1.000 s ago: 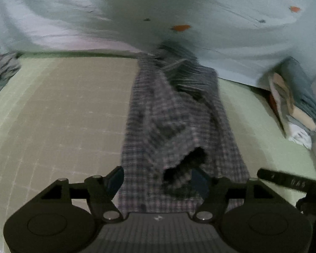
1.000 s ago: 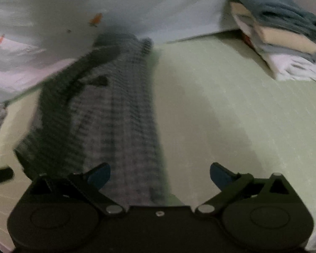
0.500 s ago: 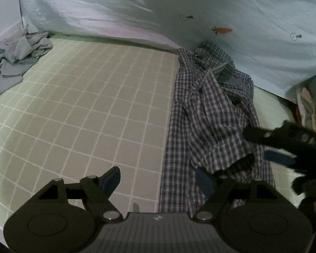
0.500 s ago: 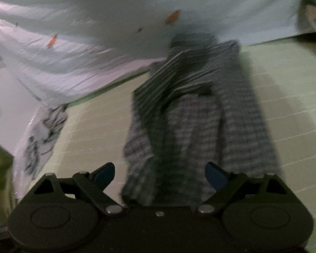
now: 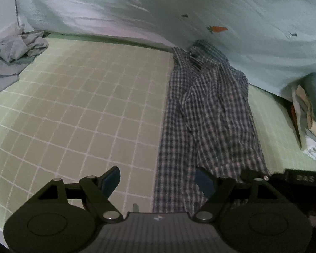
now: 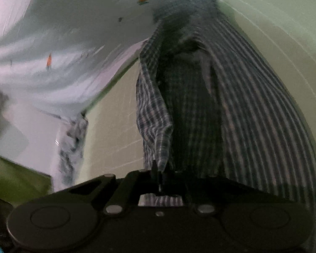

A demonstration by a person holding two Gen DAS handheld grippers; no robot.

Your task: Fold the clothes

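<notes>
A dark plaid shirt (image 5: 208,113) lies lengthwise on the green checked bed cover (image 5: 78,105), its collar toward the pale blue sheet at the back. My left gripper (image 5: 158,181) is open just above the shirt's near hem, its right finger over the cloth. In the right wrist view my right gripper (image 6: 160,175) is shut on the plaid shirt's (image 6: 200,97) near edge, and a flap of fabric rises from its closed fingers. The right gripper's dark body (image 5: 301,179) shows at the lower right of the left wrist view.
A crumpled grey garment (image 5: 12,52) lies at the far left of the bed. A stack of folded clothes (image 5: 309,113) sits at the right edge. The pale blue sheet with carrot prints (image 5: 200,16) hangs along the back.
My right gripper went from open to shut, now pinching the shirt's near edge and lifting a flap. My left gripper stays open and has drawn back; the shirt lies flatter.
</notes>
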